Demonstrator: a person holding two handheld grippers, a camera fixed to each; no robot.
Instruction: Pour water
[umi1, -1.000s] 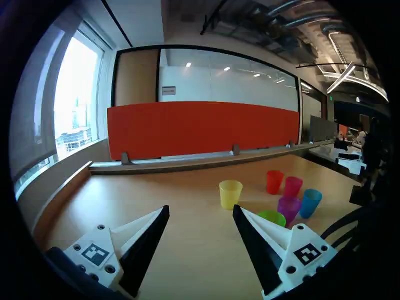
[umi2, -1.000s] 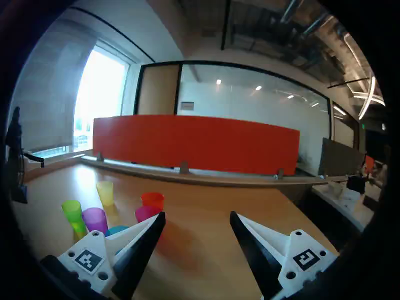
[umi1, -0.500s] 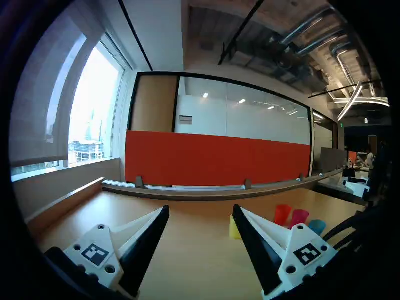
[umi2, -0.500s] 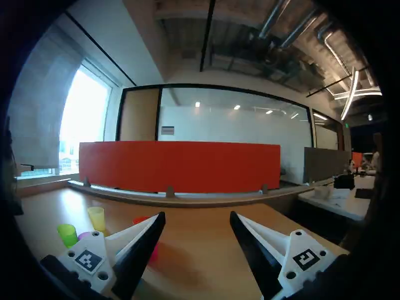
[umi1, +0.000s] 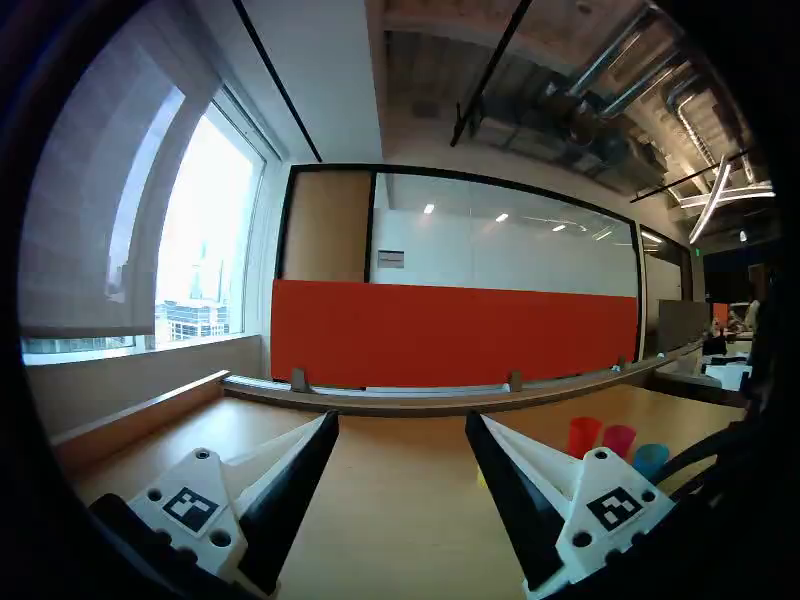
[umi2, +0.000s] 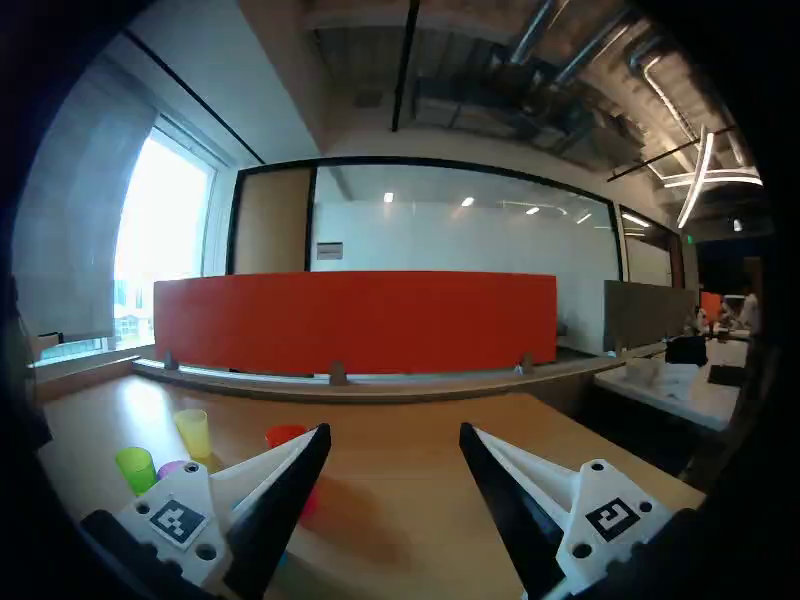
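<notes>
Both wide apart, gripping nothing: left claw (umi1: 400, 416), right claw (umi2: 393, 428), above table (umi2: 400, 510) near yellow cup (umi2: 192, 432).

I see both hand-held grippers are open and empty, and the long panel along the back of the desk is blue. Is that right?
Not quite. The panel is orange-red, not blue, as the right gripper view shows. The rest holds: the left hand-held gripper and the right hand-held gripper are both open and empty.
</notes>
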